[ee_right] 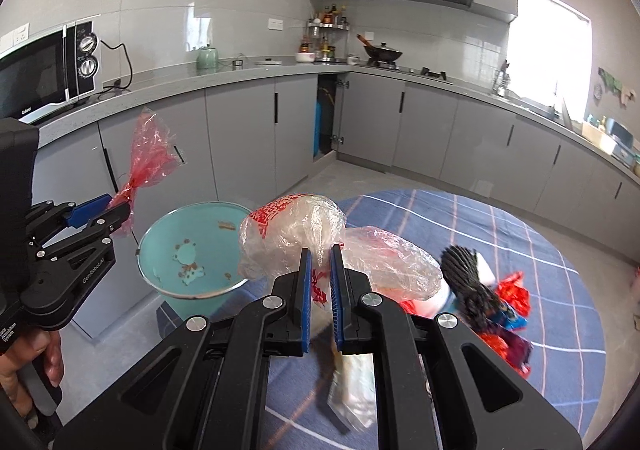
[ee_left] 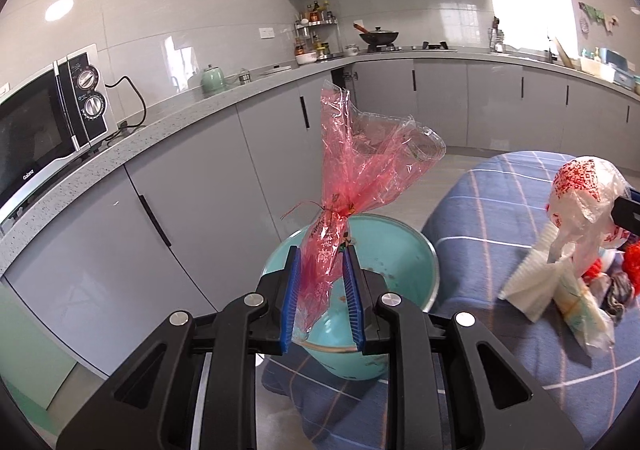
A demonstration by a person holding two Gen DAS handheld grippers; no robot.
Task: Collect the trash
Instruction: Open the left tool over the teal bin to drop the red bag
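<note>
Two black handheld grippers with blue pads

The left gripper (ee_left: 320, 282) and right gripper (ee_right: 320, 286) have ribbed blue pads, silver round pivot pins and cut-out black linkage arms.

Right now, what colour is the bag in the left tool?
Translucent red bag with pale printed lettering; clearest in the left wrist view.

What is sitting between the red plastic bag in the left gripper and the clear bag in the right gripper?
The teal bin, open and nearly empty, stands between the red plastic bag and the clear bag. The right wrist view shows it best.
</note>
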